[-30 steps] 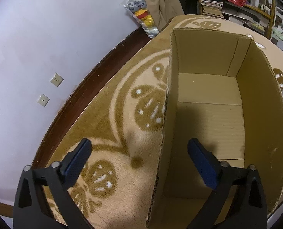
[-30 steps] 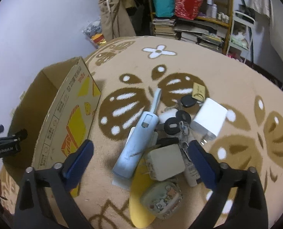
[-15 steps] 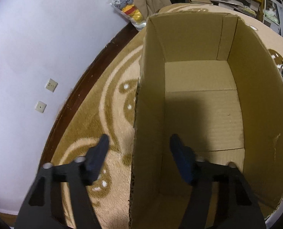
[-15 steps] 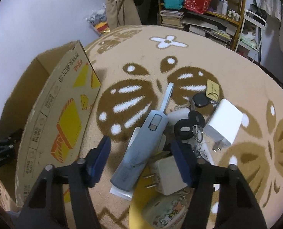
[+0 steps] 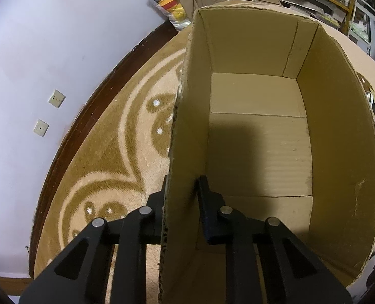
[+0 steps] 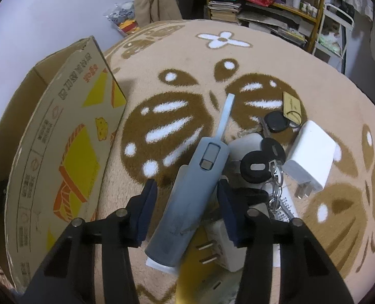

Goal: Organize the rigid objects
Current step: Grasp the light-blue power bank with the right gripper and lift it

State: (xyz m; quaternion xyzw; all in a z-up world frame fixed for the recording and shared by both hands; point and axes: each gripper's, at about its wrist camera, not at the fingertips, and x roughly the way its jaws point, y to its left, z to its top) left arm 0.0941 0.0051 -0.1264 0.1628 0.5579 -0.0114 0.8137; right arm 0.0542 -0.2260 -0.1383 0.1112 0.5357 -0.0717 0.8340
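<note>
Carpet (image 6: pixel 187 50), tan with brown and white butterfly figures, underlies everything. On it, at the left of the right wrist view, stands the open cardboard box (image 5: pixel 258 152), empty inside as far as we see. Its outer wall carries yellow and orange graphics and printed characters, too warped for us to read.

Left gripper (image 5: pixel 182 190): jaws drawn close together astride the box's left wall near its near end, one finger outside, one inside. Whether the pads actually press the cardboard we cannot tell. We judge it is there to steady the box for loading.

Right of the box lies the pile of rigid items, near the right gripper (image 6: pixel 184 202). The long grey-blue tool (image 6: pixel 192 195), thin blade pointing far, lies on top. The right gripper's jaws are partly open, straddling its body with a gap on each side; nothing held yet. We judge this is the first pick, since it tops the heap.

Smaller items:
- white charger (image 6: pixel 311 157), prongs near
- second white plug (image 6: pixel 225 248), underneath
- black keys (image 6: pixel 260 162) on a ring
- tan tag (image 6: pixel 292 106), writing unreadable.
</note>
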